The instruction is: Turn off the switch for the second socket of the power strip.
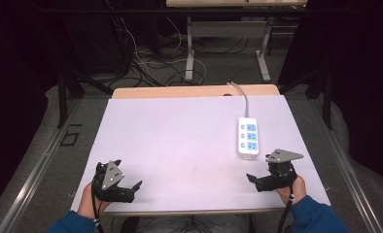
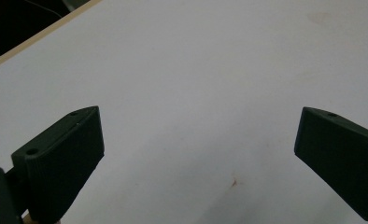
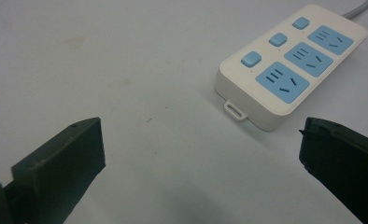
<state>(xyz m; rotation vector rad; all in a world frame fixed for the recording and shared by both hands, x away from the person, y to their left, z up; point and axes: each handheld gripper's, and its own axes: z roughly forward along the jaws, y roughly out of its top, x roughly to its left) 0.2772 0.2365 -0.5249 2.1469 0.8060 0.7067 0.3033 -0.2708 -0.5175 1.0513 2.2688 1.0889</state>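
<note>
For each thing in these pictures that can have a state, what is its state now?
Power strip: flat on the table, all three sockets empty, cable running off the far edge.
Left gripper: open, holding nothing, low over the white table.
Right gripper: open, holding nothing, near the strip's near end, not touching it.

Only the power strip obstructs the table

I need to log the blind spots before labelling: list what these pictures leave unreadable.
- Power strip cable: its far end drops behind the table's back edge in the high view, so plugged or not is unknown.
- Switch positions on the strip: too small in the high view, not readable in the right gripper view.
- Floor cables: dark, tangled.
</note>
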